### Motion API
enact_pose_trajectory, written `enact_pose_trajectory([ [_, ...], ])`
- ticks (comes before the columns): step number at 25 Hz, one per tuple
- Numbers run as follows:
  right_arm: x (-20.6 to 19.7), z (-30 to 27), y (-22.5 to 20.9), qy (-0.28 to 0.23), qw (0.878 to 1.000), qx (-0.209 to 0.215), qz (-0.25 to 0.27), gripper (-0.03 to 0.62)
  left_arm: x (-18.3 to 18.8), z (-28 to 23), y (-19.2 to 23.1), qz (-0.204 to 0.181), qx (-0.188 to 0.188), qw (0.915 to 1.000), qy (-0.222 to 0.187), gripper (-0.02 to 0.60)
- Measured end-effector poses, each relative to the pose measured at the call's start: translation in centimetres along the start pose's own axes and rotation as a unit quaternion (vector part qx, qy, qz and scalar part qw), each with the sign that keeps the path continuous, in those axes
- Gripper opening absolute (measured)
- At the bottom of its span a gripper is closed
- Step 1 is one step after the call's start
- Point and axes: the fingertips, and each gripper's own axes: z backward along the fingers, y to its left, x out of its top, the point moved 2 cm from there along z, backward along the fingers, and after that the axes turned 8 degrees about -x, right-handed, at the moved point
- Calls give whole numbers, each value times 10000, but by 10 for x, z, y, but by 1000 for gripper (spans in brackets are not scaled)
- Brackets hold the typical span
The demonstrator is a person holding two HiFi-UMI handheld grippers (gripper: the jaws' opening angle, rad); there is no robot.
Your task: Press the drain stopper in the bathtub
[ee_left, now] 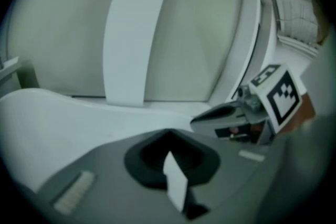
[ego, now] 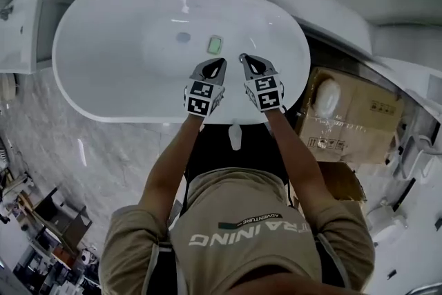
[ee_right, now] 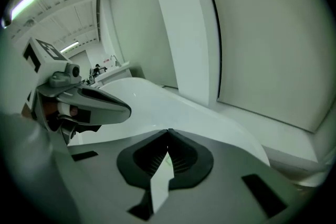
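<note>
I had both tools held out over the near rim of the bathtub (ego: 90,59), side by side and just apart. The left tool (ego: 215,67) had its jaws pressed together with nothing between them, and its own view confirmed that. The right tool (ego: 248,63) was likewise pinched to a point and empty. The drain stopper (ego: 182,37) sat on the tub floor, a small grey disc beyond and to the left of the left tool, with a small green block (ego: 215,45) just to its right. Neither tool touched either one.

I judged this to be the approach, with the press not yet begun. The next move called for bringing the left tool's closed tip forward, left and down onto the stopper, steering clear of the green block, then pushing straight down.
</note>
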Motion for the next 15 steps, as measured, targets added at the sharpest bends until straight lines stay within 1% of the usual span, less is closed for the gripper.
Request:
enact_pose_trajectory([
  [3,35,48,6,-382,9993,53,-17,9,41,27,-16,154,139,9991,-368,2],
  [5,61,74,7,-643,9979,1,30,9,72,44,-23,125,153,9979,-616,2],
  [7,82,100,11,-875,9956,-113,325,9,100,66,-34,-63,149,9967,-798,2],
  [9,96,125,14,-1045,9923,-205,639,9,124,86,-47,-355,157,9946,-961,2],
  [12,118,158,14,-1274,9886,-284,756,9,153,111,-60,-764,227,9903,-1135,2],
  [15,146,193,14,-1618,9830,-384,778,9,178,135,-71,-1060,359,9846,-1342,2],
])
